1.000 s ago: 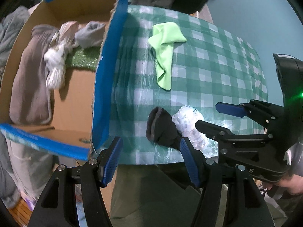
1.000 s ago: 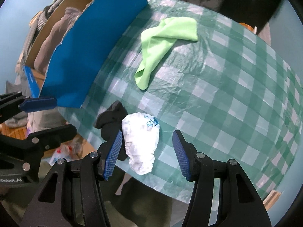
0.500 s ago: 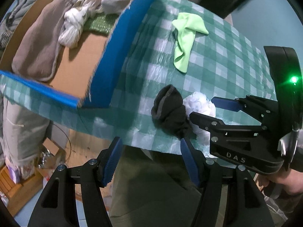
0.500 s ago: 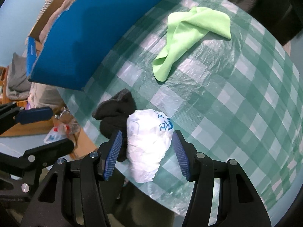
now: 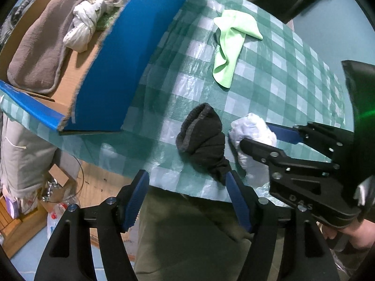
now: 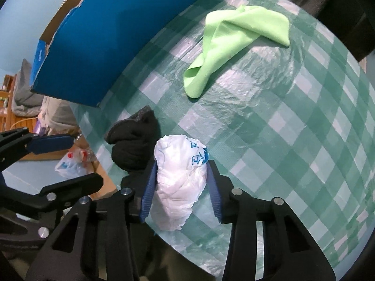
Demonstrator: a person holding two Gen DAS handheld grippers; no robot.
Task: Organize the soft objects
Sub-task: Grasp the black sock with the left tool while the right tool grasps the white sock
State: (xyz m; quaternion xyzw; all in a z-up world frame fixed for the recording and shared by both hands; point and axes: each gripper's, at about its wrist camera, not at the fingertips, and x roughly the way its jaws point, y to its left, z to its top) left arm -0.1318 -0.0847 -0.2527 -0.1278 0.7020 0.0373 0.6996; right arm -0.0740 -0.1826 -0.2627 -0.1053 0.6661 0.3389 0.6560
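Right wrist view: right gripper (image 6: 180, 182) jaws clenched on a bag (image 6: 179, 180) beside a sock (image 6: 133, 145), ready to lift it toward the box (image 6: 117, 35); left gripper (image 5: 187, 199) jaws released, waiting near the surface (image 5: 293, 75) edge.

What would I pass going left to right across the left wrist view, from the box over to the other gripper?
Grey towel in the cardboard box → knotted white plastic bag → blue box flap → black sock → crumpled white plastic bag → right gripper.
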